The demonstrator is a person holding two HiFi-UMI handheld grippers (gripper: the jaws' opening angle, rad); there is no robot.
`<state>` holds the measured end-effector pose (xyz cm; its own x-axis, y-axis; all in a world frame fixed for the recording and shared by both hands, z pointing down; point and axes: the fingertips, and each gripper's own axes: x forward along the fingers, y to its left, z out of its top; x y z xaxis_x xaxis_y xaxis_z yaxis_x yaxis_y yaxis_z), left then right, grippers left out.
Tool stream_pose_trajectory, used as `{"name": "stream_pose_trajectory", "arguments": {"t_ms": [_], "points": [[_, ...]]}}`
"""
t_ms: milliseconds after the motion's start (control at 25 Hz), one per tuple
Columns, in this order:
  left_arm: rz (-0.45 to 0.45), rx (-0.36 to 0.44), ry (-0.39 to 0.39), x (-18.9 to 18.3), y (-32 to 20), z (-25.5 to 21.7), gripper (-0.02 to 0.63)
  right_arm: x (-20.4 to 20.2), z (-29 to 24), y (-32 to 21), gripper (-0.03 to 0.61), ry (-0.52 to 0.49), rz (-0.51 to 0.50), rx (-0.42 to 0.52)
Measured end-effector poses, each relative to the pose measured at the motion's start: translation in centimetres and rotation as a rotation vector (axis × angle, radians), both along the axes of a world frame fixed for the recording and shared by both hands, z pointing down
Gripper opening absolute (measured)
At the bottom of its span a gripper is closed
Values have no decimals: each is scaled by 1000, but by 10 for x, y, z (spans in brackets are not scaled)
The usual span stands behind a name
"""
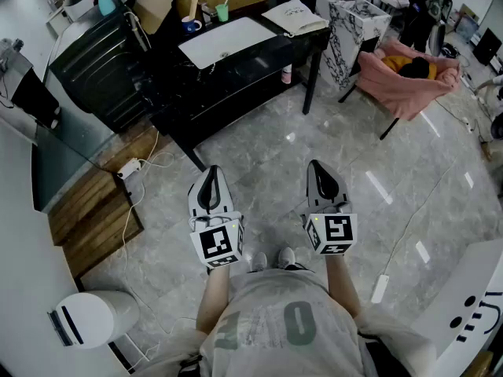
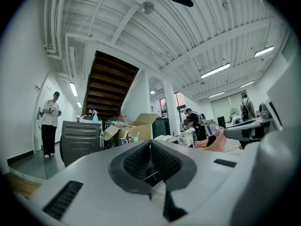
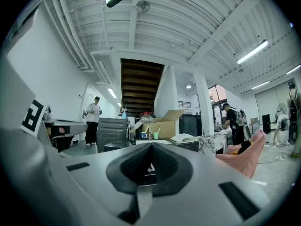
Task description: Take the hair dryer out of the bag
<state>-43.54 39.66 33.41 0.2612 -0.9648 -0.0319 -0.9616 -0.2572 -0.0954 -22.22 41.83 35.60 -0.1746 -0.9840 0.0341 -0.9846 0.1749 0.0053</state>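
Note:
A cream cloth bag [image 1: 295, 16] lies flat on the far right end of the black table [image 1: 236, 69], and it also shows as a pale shape in the right gripper view [image 3: 182, 137]. No hair dryer is visible. My left gripper [image 1: 211, 171] and right gripper [image 1: 318, 166] are held level side by side over the marble floor, well short of the table. Both are shut with nothing between the jaws, which meet in the left gripper view [image 2: 150, 143] and the right gripper view [image 3: 150, 146].
A white board [image 1: 228, 42], cups and a cardboard box [image 1: 153, 5] share the table. A black cabinet [image 1: 90, 65] and wooden platform [image 1: 90, 214] stand left. A marble stand [image 1: 352, 23] and pink chair [image 1: 409, 75] are right. A white bin [image 1: 94, 318] and power strip [image 1: 379, 287] are near my feet.

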Motion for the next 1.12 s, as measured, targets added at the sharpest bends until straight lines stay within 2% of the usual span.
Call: {"name": "stream_pose_trajectory", "arguments": {"t_ms": [280, 560, 760, 1120], "points": [[-15, -7, -4, 6, 3, 2, 29, 10, 4, 3, 29, -26, -10, -14], [-25, -10, -1, 29, 6, 4, 29, 32, 6, 4, 31, -69, -30, -6], [-30, -18, 61, 48, 11, 3, 29, 45, 13, 6, 31, -82, -60, -22], [-16, 18, 19, 74, -8, 8, 29, 61, 24, -7, 31, -71, -79, -16]]}}
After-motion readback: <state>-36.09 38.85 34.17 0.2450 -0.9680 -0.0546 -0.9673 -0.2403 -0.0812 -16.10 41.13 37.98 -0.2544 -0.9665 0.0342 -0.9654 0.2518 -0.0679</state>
